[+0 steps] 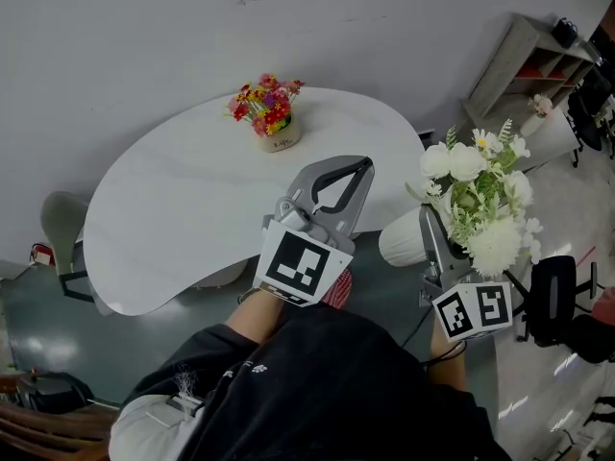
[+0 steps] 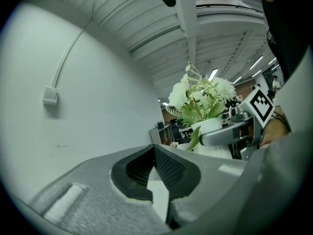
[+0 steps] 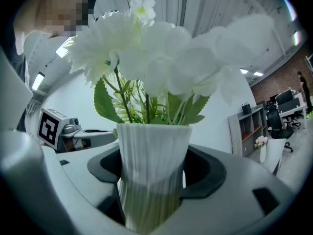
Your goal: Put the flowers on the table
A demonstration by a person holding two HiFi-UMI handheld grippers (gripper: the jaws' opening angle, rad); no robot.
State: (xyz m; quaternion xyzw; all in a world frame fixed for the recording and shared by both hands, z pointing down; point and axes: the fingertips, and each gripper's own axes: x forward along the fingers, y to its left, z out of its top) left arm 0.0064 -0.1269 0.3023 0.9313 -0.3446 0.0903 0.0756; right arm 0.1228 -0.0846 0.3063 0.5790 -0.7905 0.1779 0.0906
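A white ribbed vase (image 3: 154, 153) of white flowers (image 3: 161, 58) with green leaves stands upright between my right gripper's (image 3: 154, 185) jaws, which are shut on its lower part. In the head view the vase (image 1: 402, 236) and its flowers (image 1: 478, 198) hang off the right edge of the white curved table (image 1: 183, 219). My left gripper (image 1: 356, 169) hovers over the table's near right part, its jaws shut on nothing; its tips (image 2: 154, 151) meet in the left gripper view. A small pot of red and yellow flowers (image 1: 266, 111) stands at the table's far side.
A grey shelf unit (image 1: 524, 65) stands at the back right, with a small vase of pink flowers (image 1: 540, 110) near it. A black office chair (image 1: 553, 301) is at the right, a pale chair (image 1: 62, 224) at the table's left end. A plain wall runs behind the table.
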